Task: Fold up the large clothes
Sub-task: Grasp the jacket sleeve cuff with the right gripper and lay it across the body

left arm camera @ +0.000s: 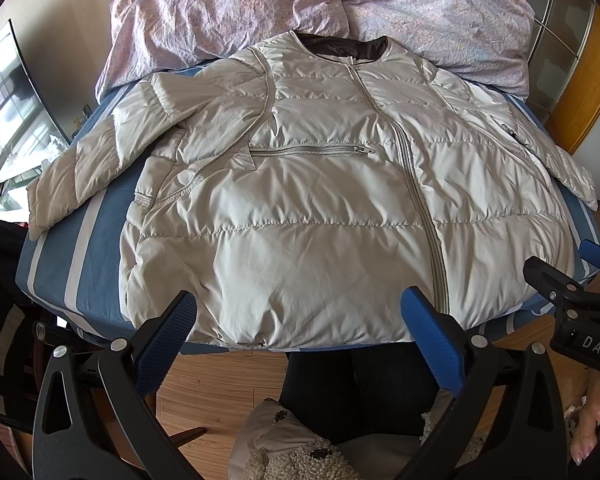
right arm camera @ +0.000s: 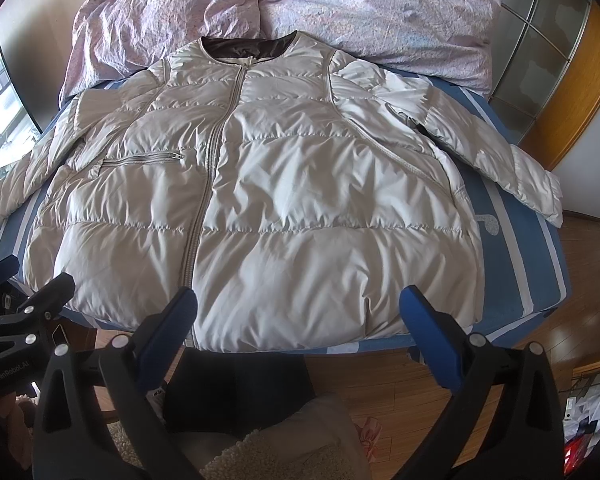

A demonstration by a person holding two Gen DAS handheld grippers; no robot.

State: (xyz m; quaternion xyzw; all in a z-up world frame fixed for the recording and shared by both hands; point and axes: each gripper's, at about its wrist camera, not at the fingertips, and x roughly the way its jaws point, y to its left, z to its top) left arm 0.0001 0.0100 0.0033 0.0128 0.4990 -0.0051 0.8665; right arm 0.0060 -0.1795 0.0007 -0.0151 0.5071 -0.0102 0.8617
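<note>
I'm looking down both wrist cams at a pale grey-beige quilted puffer jacket [left arm camera: 300, 184] spread flat, front side up, on a bed with a blue sheet with white stripes [left arm camera: 80, 248]. Jacket hem sits at the near edge of the bed, collar points away toward a bunched lilac floral duvet [left arm camera: 260, 12] at the far end.

Progress, as I judge it: nothing folded yet. Front zip [right arm camera: 204, 208] is closed top to bottom, body lies smooth. Both sleeves are out to the sides: wearer's right sleeve [left arm camera: 88, 160] angles off toward the bed's left edge, the other sleeve [right arm camera: 500, 160] runs to the right edge w/ its cuff hanging just past it. So the laying-out looks done; left to do are both sleeve folds, side folds and the fold of hem toward collar.

Left tool [left arm camera: 300, 320] has its 2 blue-padded fingers spread wide apart, empty, hovering over the hem near the zip's lower end. Right tool [right arm camera: 300, 316] is the same: fingers wide apart, gripping nothing, above the hem on the other side of the zip.

Readable text: "DAS" in white on the right tool's body in the left cam; "GenRobot.AI" on the left tool's body in the right cam. No brand tag legible on the jacket; chest pocket zip [left arm camera: 312, 151] is closed.
</note>
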